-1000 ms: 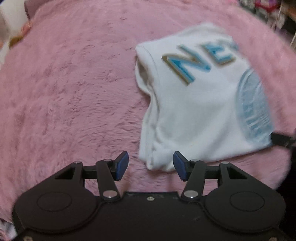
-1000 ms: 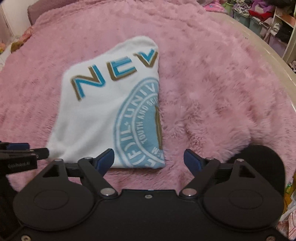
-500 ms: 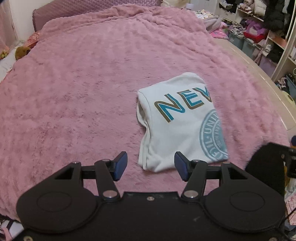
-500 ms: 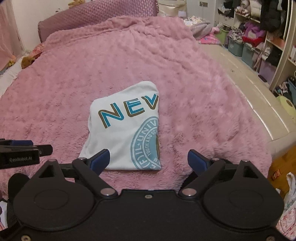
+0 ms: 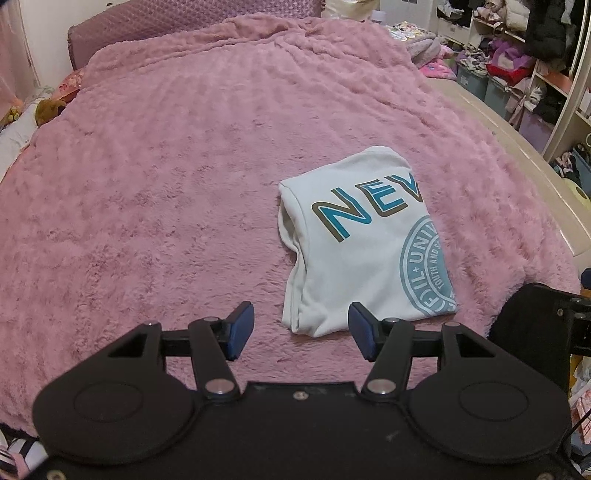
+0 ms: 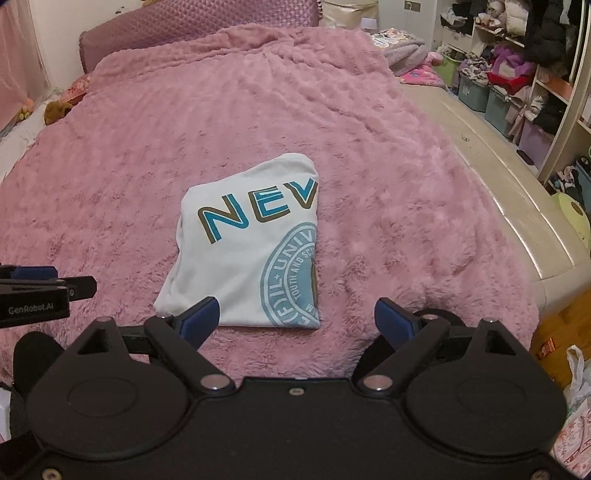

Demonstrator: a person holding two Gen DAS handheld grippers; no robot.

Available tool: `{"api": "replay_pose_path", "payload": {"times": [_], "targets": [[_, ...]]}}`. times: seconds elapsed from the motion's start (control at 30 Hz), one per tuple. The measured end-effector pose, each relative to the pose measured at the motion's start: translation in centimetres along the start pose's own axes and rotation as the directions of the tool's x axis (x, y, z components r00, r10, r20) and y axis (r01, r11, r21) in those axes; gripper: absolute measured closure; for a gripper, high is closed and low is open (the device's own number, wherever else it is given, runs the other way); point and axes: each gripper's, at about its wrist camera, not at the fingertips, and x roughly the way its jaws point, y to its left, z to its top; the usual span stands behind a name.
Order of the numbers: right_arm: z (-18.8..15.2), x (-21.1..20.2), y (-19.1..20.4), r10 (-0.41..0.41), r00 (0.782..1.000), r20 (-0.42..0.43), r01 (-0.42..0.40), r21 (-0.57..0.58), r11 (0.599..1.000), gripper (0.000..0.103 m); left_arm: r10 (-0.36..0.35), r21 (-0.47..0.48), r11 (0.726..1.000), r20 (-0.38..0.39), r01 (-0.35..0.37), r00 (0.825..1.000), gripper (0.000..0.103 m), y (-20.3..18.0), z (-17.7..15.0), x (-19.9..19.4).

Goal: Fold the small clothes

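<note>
A white T-shirt (image 5: 354, 251) with blue "NEV" lettering and a round blue seal lies folded into a compact rectangle on the pink fluffy blanket (image 5: 166, 184); the right wrist view also shows the T-shirt (image 6: 243, 254). My left gripper (image 5: 301, 330) hovers open above the blanket, just short of the shirt's near left corner, holding nothing. My right gripper (image 6: 297, 323) is open too, raised over the shirt's near edge, with nothing between its fingers. The left gripper's side (image 6: 37, 291) shows at the left edge of the right wrist view.
The pink blanket (image 6: 388, 184) covers a bed with a purple headboard (image 6: 184, 26) at the far end. A beige bed edge (image 6: 517, 206) runs along the right. Shelves and bins of clothes (image 6: 517, 85) stand beyond it. A stuffed toy (image 5: 50, 109) lies at the far left.
Both grippers have pulled back and up from the folded shirt, so it looks smaller and farther off. The shirt has stayed in place; both grippers remain open.
</note>
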Motion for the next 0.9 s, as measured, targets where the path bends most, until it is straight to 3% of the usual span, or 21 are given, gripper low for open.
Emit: {"api": "replay_pose_path", "payload": {"times": [0.9], "targets": [[0.01, -0.53, 0.78, 0.008, 1.000, 0.016, -0.008, -0.015, 1.000, 0.014, -0.019, -0.024, 1.000, 0.008, 0.019, 1.000, 0.044, 0.75, -0.27, -0.25]]}}
